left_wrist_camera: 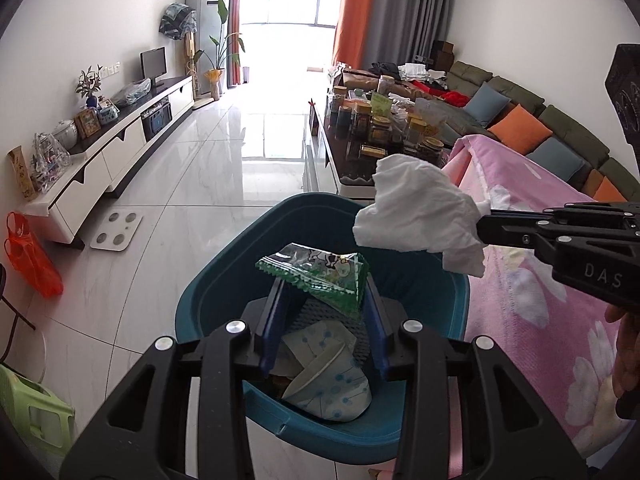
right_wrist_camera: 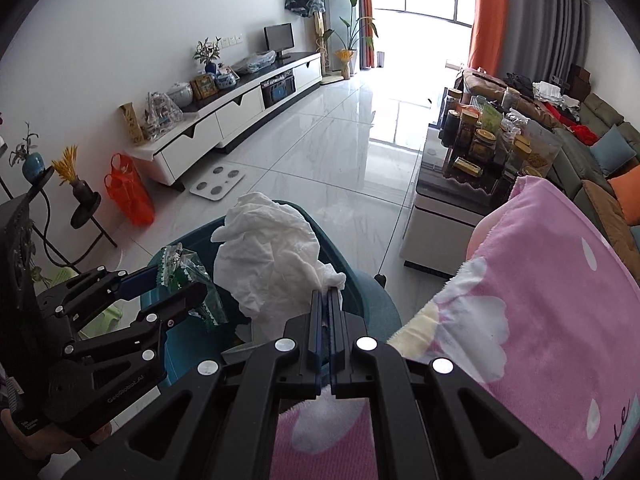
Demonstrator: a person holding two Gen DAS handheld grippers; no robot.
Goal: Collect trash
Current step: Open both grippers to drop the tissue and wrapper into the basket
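Above the blue bin (left_wrist_camera: 208, 292), both tools are hovering with trash in their grip. The left tool (left_wrist_camera: 324, 300) is pinching a green wrapper (left_wrist_camera: 320, 272) between its blue pads (left_wrist_camera: 272, 320); the jaws are standing fairly wide, and the wrapper is spanning the gap at the fingertips, tilted, over the bin's opening. Directly below and behind that wrapper, inside the bin, crumpled paper cups (left_wrist_camera: 332, 380) with blue dots are lying on the dark mesh bottom.

The right tool (right_wrist_camera: 329, 296) is clamping a white tissue (right_wrist_camera: 272, 256), jaws pressed nearly together on one corner of it. The tissue is bunching up ahead of the fingertips and spreading to their left, hanging over the bin's (right_wrist_camera: 372, 292) far rim. In the left wrist view the same tissue (left_wrist_camera: 416, 212) is sitting up and to the right of the wrapper, apart from it, with the right tool (left_wrist_camera: 486, 224) reaching in from the right edge.

In the right wrist view the left tool (right_wrist_camera: 176, 284) is lying to the left of the tissue, the wrapper (right_wrist_camera: 188, 276) just beside it. A pink blanket (right_wrist_camera: 540, 300) is lying right of both tools.
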